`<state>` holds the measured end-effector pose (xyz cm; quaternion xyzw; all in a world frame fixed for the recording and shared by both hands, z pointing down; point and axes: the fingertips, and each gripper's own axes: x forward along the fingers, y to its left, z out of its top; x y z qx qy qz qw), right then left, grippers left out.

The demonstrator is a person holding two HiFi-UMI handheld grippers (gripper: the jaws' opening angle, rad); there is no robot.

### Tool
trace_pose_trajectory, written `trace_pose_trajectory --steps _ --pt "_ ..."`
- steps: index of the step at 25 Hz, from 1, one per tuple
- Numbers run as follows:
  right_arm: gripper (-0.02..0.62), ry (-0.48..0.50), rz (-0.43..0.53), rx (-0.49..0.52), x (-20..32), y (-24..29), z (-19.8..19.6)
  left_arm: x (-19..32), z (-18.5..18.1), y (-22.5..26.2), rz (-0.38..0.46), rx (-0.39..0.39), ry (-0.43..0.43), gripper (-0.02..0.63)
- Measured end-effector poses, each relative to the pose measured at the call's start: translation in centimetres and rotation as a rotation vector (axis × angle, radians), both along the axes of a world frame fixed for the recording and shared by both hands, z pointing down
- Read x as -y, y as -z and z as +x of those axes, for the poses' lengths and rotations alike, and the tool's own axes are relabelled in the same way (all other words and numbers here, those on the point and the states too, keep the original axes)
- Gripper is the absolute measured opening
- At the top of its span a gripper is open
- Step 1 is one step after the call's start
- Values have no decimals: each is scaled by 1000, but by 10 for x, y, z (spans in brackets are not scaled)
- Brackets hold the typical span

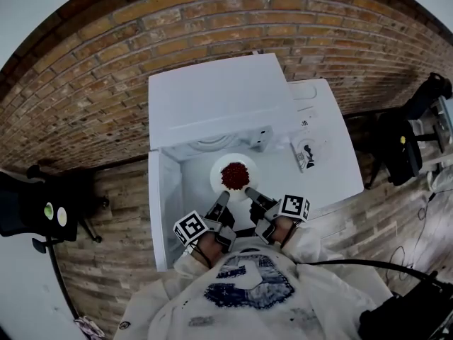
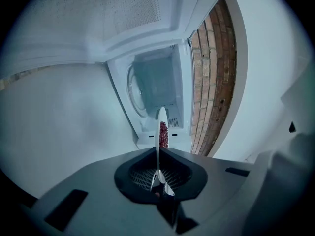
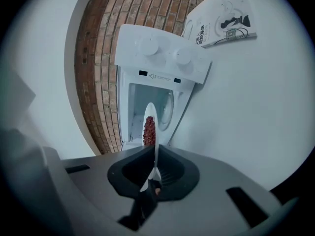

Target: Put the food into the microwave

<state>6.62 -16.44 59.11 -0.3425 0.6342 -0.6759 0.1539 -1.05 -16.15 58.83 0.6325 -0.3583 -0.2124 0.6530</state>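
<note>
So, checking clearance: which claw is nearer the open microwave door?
Left. The left claw grips the plate on the side toward the door; the right claw grips its opposite side, farther off.

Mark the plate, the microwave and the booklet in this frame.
plate (image 1: 215,170), head view, bare left rim beside the red food.
microwave (image 1: 219,94), head view, middle of its white top.
booklet (image 1: 306,151), head view, its cover.
</note>
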Motion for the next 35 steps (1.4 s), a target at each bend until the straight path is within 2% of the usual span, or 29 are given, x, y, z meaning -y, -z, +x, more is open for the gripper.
trace_pose_trajectory --steps 4,7,11,15,35 --pt "23 35 12 -27 13 -5 -3 13 -2 3 21 -31 32 20" --pt "23 46 1 -5 20 -8 -8 17 -8 -7 0 10 51 20" --pt "23 78 1 -13 36 -11 -11 31 -9 -8 12 -17 83 20" --pt "23 96 -6 -16 47 -18 -13 40 -14 -18 -7 20 101 20" --pt "23 137 -77 -28 115 -63 -37 101 -38 -62 -76 47 216 20"
